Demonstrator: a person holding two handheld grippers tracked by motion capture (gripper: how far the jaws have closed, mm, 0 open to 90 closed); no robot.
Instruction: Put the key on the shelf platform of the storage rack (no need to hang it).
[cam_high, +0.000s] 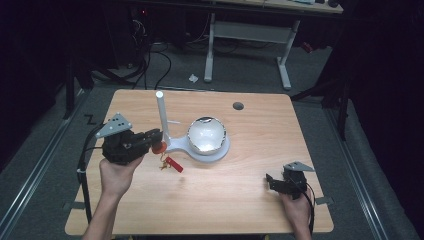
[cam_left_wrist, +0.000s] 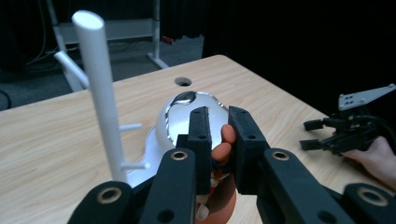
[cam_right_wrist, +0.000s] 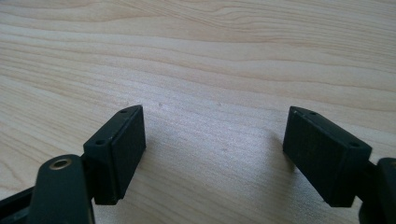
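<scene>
— How's the light?
— Overhead and narrow: the pale wooden desk (cam_high: 250, 165) is bright, the room around it nearly black.
— Any glare?
— A hot white patch on the shiny silver dome-shaped bowl (cam_high: 206, 134) (detail washed out).
— Sharpness?
— Soft overall. Close up, the black right tongs (cam_right_wrist: 212, 154) cast faint shadows on sheeny grain.

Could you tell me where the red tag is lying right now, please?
In the high view the red tag lies on the table, left of centre, just in front of the white stand and beside the left gripper.
</scene>
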